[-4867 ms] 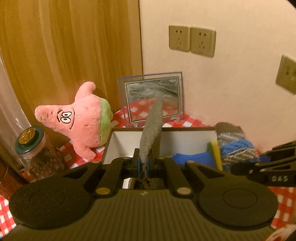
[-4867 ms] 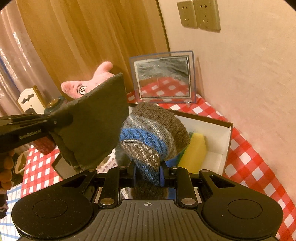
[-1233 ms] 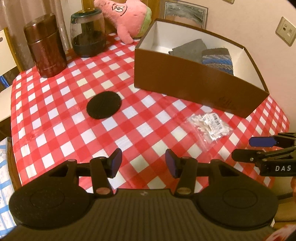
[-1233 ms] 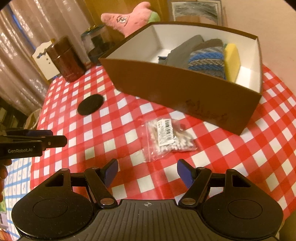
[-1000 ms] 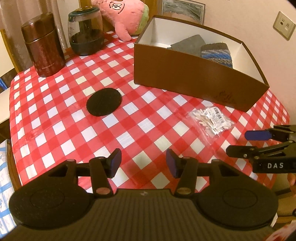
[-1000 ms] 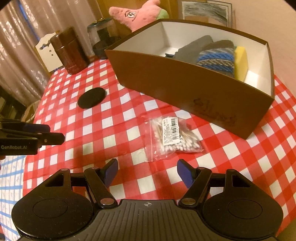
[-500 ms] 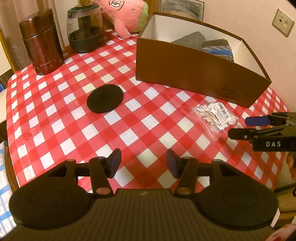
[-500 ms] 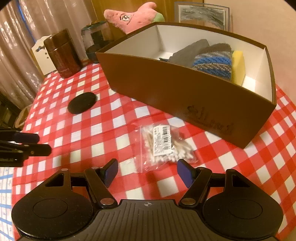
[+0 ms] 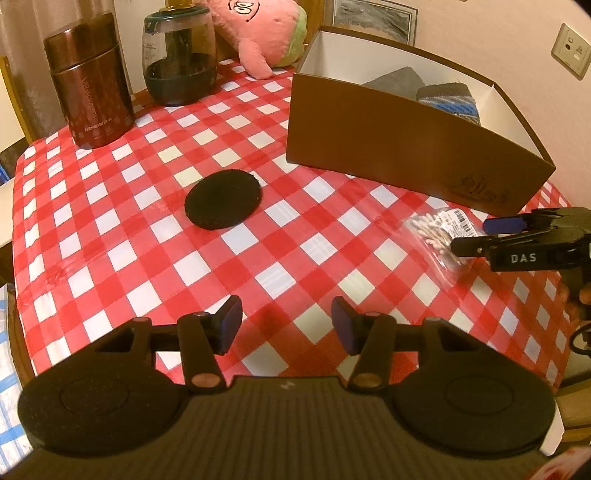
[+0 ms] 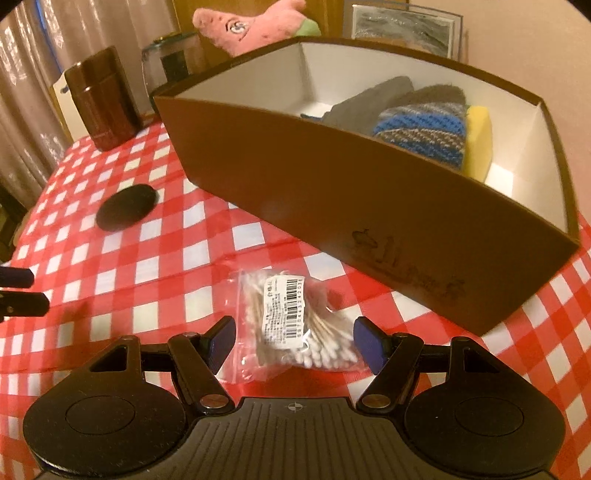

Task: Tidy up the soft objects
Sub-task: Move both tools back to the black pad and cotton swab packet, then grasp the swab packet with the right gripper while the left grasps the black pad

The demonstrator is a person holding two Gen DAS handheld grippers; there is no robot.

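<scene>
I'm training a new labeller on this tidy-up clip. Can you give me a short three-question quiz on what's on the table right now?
1. True or false: the right gripper is closed on the cotton swab bag.
2. Which lies in the brown box? A) black round pad B) striped knit item C) pink plush toy
3. What does the left gripper hold?

Key: 1 false, it is open around the bag; 2 B; 3 nothing, it is open.
</scene>
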